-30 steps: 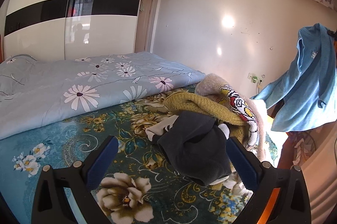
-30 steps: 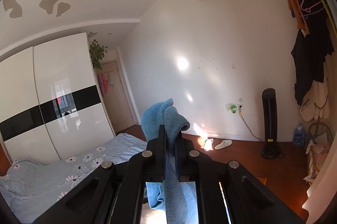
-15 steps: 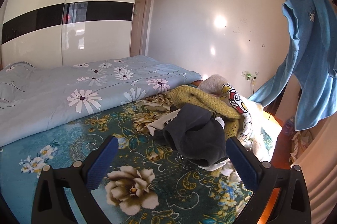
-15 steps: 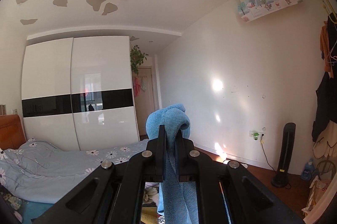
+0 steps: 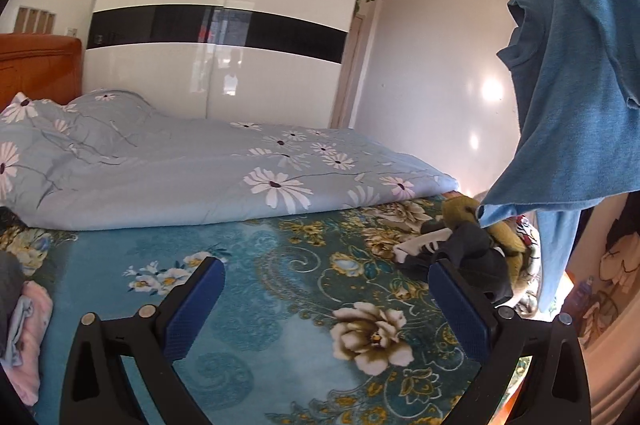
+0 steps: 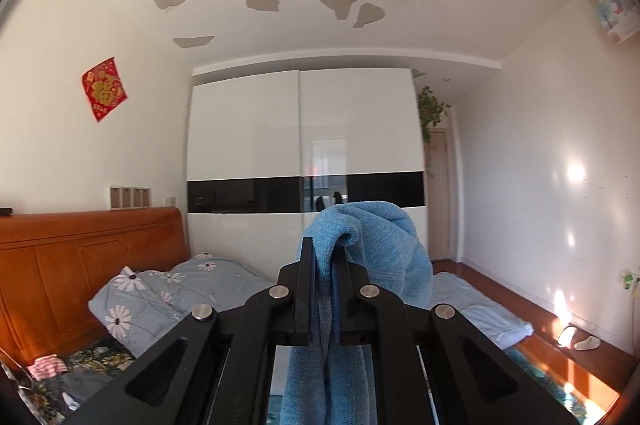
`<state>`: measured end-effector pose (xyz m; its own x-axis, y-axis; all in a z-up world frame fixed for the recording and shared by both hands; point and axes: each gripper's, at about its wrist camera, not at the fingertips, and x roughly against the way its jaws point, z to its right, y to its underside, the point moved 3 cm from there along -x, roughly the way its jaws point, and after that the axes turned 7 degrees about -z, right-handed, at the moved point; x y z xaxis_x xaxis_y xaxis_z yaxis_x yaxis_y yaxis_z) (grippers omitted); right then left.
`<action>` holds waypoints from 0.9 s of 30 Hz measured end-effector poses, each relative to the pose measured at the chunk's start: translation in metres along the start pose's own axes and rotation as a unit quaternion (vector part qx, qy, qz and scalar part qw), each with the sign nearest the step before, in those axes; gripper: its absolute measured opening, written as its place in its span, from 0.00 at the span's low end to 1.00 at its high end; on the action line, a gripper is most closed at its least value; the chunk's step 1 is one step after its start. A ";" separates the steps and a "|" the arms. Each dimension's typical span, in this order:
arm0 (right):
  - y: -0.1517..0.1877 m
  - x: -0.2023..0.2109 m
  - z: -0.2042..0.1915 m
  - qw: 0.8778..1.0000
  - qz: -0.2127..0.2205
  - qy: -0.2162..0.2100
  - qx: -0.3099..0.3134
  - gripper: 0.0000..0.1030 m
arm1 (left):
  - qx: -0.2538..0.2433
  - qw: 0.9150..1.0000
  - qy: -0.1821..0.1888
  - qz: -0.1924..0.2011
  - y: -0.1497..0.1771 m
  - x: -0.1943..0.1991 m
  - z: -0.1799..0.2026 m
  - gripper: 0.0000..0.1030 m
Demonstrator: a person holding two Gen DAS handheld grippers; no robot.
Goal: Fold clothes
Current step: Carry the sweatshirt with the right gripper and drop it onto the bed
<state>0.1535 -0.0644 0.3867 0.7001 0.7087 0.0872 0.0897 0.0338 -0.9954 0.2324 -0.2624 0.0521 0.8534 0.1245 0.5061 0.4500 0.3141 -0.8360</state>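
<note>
My right gripper (image 6: 323,265) is shut on a blue terry garment (image 6: 372,257) and holds it high in the air; the cloth bunches over the fingertips and hangs down below them. The same blue garment (image 5: 576,73) hangs at the right of the left wrist view, its lower edge just above the clothes pile (image 5: 476,245). My left gripper (image 5: 326,301) is open and empty, low over the teal floral bedspread (image 5: 280,265). The pile holds a dark garment, a mustard one and a patterned one.
A folded pale-blue daisy quilt (image 5: 180,169) lies along the far side of the bed. Pink and grey clothes (image 5: 24,325) sit at the left bed edge. An orange headboard (image 6: 80,265) and white wardrobe (image 6: 304,161) stand behind.
The right gripper has lifted the blue garment higher and swung left toward the wardrobe. The left gripper has moved left along the bed, away from the pile.
</note>
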 end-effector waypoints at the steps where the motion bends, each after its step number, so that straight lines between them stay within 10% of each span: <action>1: 0.001 -0.012 -0.024 1.000 -0.002 -0.022 0.000 0.06 | 0.009 1.000 -0.014 0.004 0.002 0.010 -0.019 1.00; 8: -0.002 -0.059 -0.138 0.988 0.010 -0.153 -0.026 0.06 | 0.068 0.988 -0.137 0.037 0.030 0.103 -0.146 1.00; 15: 0.057 -0.083 -0.122 0.981 -0.044 -0.181 -0.050 0.06 | 0.099 0.976 -0.191 0.045 0.062 0.159 -0.200 1.00; 21: 0.219 -0.137 -0.041 0.963 -0.223 -0.138 -0.059 0.07 | 0.089 0.981 -0.170 0.010 0.086 0.129 -0.195 1.00; 27: 0.414 -0.173 0.066 0.908 -0.409 -0.039 -0.082 0.07 | 0.064 0.986 -0.143 -0.057 0.098 0.058 -0.172 1.00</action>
<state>0.0226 -0.1267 -0.0435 0.2997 0.5412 0.7857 0.6658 0.4712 -0.5785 0.3710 -0.3863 -0.0375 0.6819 0.3363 0.6495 0.4858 0.4557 -0.7459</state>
